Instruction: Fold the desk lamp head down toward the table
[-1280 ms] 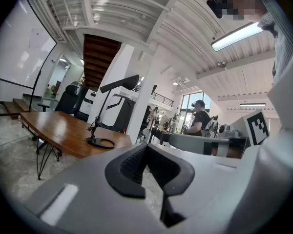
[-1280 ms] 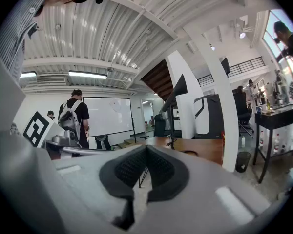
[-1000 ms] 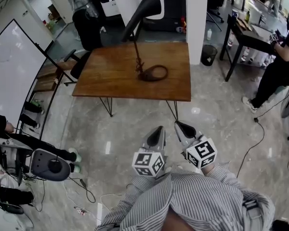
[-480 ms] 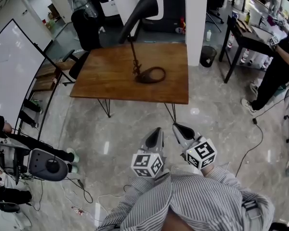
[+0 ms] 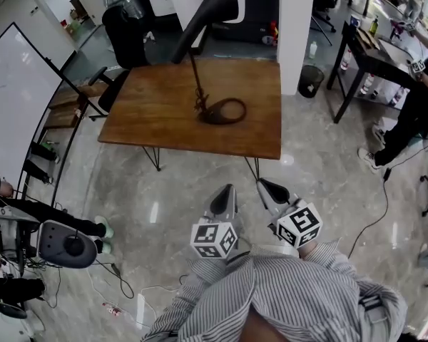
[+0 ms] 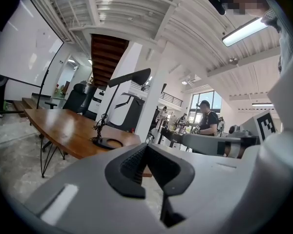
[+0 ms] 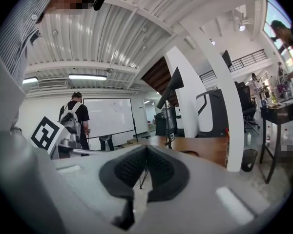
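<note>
A dark desk lamp stands on the wooden table (image 5: pixel 157 112), its ring base (image 5: pixel 224 110) near the table's middle. A thin stem rises from the base to a long cone-shaped head (image 5: pixel 210 11) that is raised and tilted toward the far edge. The lamp also shows in the left gripper view, its head (image 6: pixel 132 76) high over the base (image 6: pixel 107 143), and in the right gripper view (image 7: pixel 170 89). My left gripper (image 5: pixel 227 194) and right gripper (image 5: pixel 267 188) are both shut and empty, side by side over the floor well short of the table.
The table stands on thin hairpin legs over a glossy tiled floor (image 5: pixel 314 184). A whiteboard (image 5: pixel 14 112) and seated people are at the left. A white pillar (image 5: pixel 296 27) and a bin (image 5: pixel 312 79) are behind the table's right corner, with a person at a dark desk (image 5: pixel 364 48) further right.
The table and lamp sit slightly lower and larger in the head view: I have moved a little closer. Both grippers stay shut, side by side.
</note>
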Demonstrator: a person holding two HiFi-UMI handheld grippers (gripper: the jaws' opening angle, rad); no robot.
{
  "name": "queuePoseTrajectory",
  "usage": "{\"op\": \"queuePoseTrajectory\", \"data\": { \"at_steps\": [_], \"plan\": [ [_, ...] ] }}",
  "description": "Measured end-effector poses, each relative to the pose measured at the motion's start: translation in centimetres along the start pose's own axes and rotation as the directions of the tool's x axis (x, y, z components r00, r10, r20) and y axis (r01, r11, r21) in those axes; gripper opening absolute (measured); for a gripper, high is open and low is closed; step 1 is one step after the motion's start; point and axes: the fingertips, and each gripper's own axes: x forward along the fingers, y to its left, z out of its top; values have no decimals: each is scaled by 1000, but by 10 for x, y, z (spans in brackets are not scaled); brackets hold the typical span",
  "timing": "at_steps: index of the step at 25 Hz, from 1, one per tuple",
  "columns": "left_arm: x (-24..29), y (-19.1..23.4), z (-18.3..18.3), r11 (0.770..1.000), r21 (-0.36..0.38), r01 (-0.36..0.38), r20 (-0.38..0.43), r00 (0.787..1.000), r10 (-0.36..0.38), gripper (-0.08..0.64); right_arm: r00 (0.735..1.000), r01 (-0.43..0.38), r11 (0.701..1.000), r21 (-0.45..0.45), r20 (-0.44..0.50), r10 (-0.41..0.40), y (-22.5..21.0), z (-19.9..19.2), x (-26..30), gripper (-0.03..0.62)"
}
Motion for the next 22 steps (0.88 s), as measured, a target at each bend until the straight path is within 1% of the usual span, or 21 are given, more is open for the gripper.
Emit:
{"op": "queuePoseTrajectory", "data": {
  "at_steps": [4,7,13,16,18,22],
  "plan": [
    [38,35,19,1000,-2,-12,21,1000,12,3,1000,0,1000,0,3,0,-23,7,48,2],
    [72,60,44,1000,13,7,42,999,-8,3,1000,-9,1000,-17,11,10,-36,21,89,2],
    [135,116,87,996,76,40,22,999,-42,3,1000,13,999,-51,19,-12,-69,51,168,2],
    [163,135,100,992,105,67,19,997,-69,3,999,27,997,-78,30,-24,-84,61,202,2],
    [179,147,108,990,118,80,12,997,-82,3,999,37,996,-79,37,-34,-94,65,221,2],
    [205,167,120,986,143,90,-1,996,-91,3,998,53,995,-88,49,-49,-109,78,247,2]
  ]
}}
